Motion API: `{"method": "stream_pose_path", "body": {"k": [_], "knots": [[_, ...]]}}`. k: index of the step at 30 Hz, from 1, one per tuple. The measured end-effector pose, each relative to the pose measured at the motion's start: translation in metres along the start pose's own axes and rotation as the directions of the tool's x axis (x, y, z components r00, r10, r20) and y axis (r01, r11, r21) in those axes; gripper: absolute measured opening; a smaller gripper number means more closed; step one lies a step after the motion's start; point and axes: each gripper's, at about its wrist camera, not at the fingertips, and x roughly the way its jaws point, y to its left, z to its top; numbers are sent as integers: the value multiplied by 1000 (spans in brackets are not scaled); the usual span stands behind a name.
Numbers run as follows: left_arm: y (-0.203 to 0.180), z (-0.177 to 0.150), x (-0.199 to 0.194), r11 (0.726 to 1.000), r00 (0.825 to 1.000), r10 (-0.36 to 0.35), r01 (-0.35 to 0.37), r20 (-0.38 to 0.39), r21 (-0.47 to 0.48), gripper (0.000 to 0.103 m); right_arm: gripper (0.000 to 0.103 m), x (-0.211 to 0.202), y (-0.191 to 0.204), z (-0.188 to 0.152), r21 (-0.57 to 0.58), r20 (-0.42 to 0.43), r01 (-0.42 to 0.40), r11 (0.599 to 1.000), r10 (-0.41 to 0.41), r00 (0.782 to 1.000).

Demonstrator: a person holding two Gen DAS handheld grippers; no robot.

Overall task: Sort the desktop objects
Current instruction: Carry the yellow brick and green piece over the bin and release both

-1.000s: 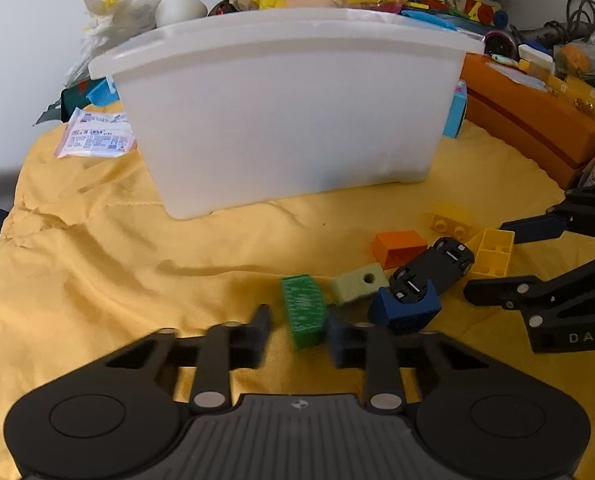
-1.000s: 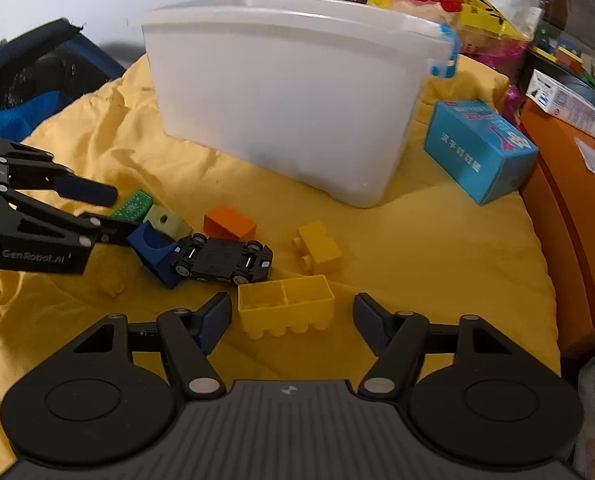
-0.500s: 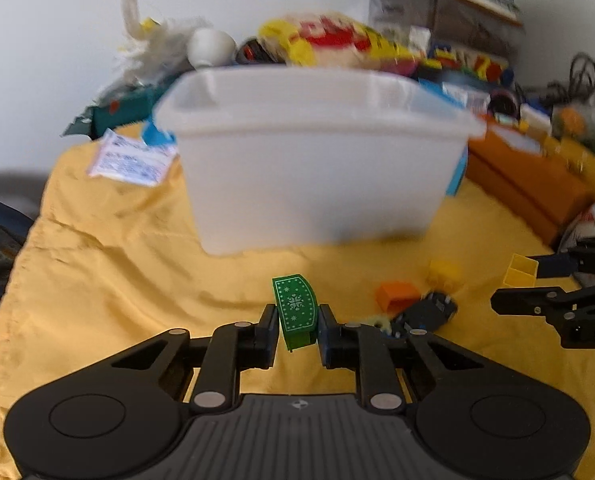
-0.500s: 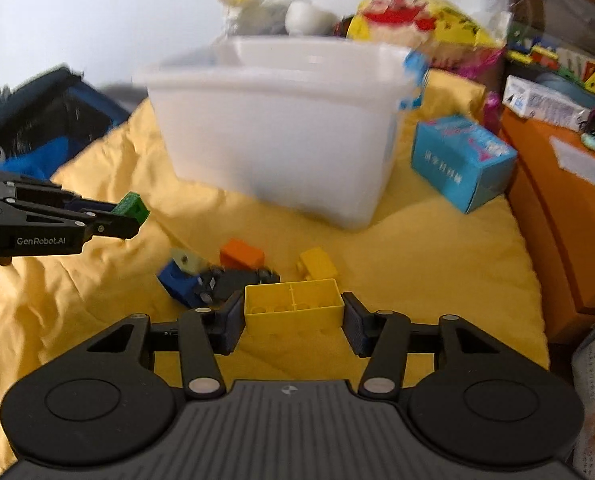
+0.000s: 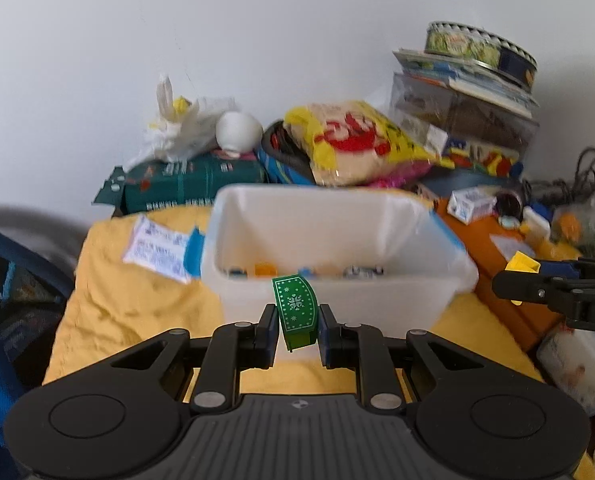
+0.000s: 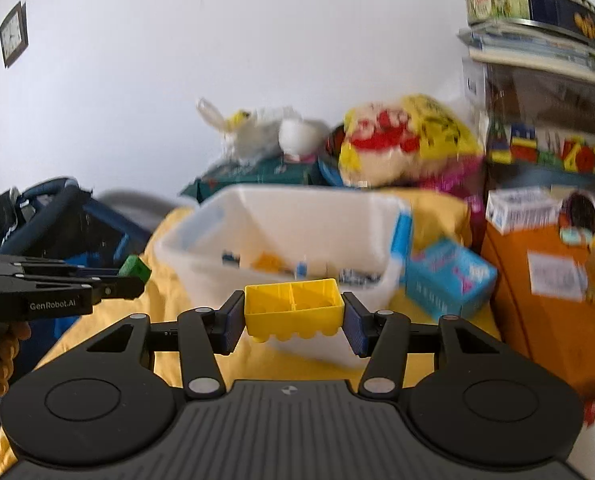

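My left gripper (image 5: 297, 330) is shut on a green block (image 5: 296, 310) with a white snowflake pattern, held up in front of the white plastic bin (image 5: 449, 256). My right gripper (image 6: 293, 322) is shut on a hollow yellow brick (image 6: 293, 312), also raised before the bin (image 6: 177, 248). The bin holds several small toys, among them an orange piece (image 6: 269, 260). In the right wrist view the left gripper (image 6: 133, 284) with the green block (image 6: 135, 269) is at the left. In the left wrist view the right gripper (image 5: 505, 280) with the yellow brick (image 5: 521, 264) is at the right.
The bin stands on a yellow cloth (image 5: 137, 300). Behind it lie a yellow-red snack bag (image 5: 353, 144), a white plastic bag (image 5: 181, 132) and a green box (image 5: 185, 188). An orange box (image 6: 545, 292), a blue carton (image 6: 449, 276) and stacked books are at the right.
Both grippers closed on their pieces and lifted them off the cloth, from table level up to above the bin's rim. The bin's inside now shows.
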Motion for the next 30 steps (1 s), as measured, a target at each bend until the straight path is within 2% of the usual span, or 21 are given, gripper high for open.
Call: {"method": "stream_pose_path", "body": {"k": [9, 16, 17, 18, 19, 21, 22, 30], "knots": [[2, 60, 14, 999, 998, 29, -31, 58, 30, 23, 54, 19, -6, 45, 12, 39, 20, 1000, -20, 999], [4, 87, 41, 998, 997, 57, -59, 51, 24, 23, 54, 53, -10, 68, -7, -6, 47, 999, -47, 999], [4, 89, 45, 998, 997, 58, -59, 45, 29, 26, 54, 58, -10, 69, -15, -12, 51, 999, -51, 999], [4, 91, 49, 998, 998, 55, -56, 36, 32, 37, 55, 63, -10, 70, -25, -20, 56, 998, -57, 998], [4, 91, 53, 998, 998, 55, -56, 26, 30, 58, 55, 68, -10, 72, -34, -30, 61, 998, -62, 998], [7, 91, 59, 996, 996, 83, -83, 14, 12, 74, 72, 78, -11, 73, -47, -47, 74, 996, -76, 996], [8, 90, 60, 995, 995, 98, -98, 14, 10, 74, 82, 80, -11, 72, -50, -43, 82, 995, -85, 995], [18, 50, 49, 997, 997, 75, -75, -10, 19, 74, 82, 65, -14, 48, -58, -36, 68, 996, -71, 997]]}}
